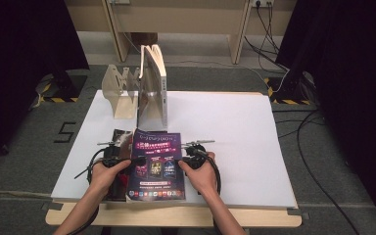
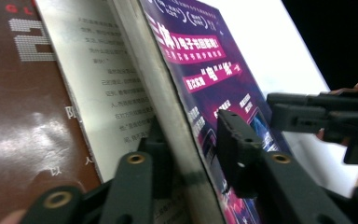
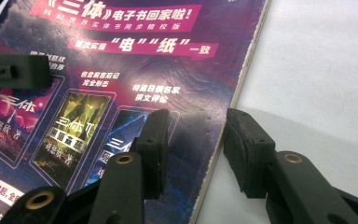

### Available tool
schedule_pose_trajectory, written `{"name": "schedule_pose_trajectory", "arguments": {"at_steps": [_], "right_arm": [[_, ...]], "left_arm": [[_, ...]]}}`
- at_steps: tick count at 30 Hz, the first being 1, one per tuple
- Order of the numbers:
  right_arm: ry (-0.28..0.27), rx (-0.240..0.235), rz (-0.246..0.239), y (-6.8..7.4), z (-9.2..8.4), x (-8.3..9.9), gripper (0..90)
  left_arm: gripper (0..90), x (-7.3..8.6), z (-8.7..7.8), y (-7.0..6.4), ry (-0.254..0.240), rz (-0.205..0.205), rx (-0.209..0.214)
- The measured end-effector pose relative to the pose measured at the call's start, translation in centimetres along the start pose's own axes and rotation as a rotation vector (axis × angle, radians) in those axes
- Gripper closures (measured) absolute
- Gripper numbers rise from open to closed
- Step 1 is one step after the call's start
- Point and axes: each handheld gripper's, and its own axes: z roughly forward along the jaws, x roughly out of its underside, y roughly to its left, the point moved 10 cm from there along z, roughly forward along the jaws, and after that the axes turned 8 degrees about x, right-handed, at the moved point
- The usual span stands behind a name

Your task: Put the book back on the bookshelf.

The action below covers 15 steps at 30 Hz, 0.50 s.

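The book (image 1: pixel 157 164) lies flat at the near edge of the table (image 1: pixel 235 137), long axis running near to far, between the two grippers. Its purple cover is lifted along the left edge, over an open page. The left gripper (image 2: pixel 193 154) straddles that raised edge, jaws narrow, one under and one over; contact cannot be confirmed. The right gripper (image 3: pixel 196 149) straddles the right edge, jaws fairly wide, not pressing. Both are equally near.
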Motion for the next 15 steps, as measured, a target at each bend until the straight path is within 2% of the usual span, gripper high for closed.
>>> {"name": "schedule_pose_trajectory", "arguments": {"at_steps": [2,4,5,7,10,13,15], "right_arm": [[-0.001,-0.011,-0.002,0.0,0.0,0.0,60.8],[0.011,-0.040,0.007,0.4,0.0,0.1,59.9],[0.024,-0.055,0.003,0.7,0.1,0.2,59.0],[0.045,-0.106,-0.004,1.6,0.2,0.2,57.0],[0.063,-0.140,-0.019,2.2,0.6,0.1,55.2],[0.072,-0.137,-0.020,2.2,0.9,-0.7,53.3],[0.074,-0.134,-0.006,1.9,1.4,-1.3,53.4]], "left_arm": [[77.9,-0.2,-0.5,0.0,-0.003,-0.016,0.027],[82.1,-0.5,-1.0,0.0,0.000,-0.005,0.022],[83.3,-0.8,-1.4,0.1,0.005,0.017,0.009],[83.5,-1.1,-2.0,0.5,0.015,0.038,-0.011],[83.3,-1.3,-2.7,1.3,0.023,0.027,-0.022],[82.6,-1.0,-2.7,1.9,0.028,0.011,-0.029],[82.0,-0.9,-2.6,2.1,0.029,0.016,-0.037]]}}
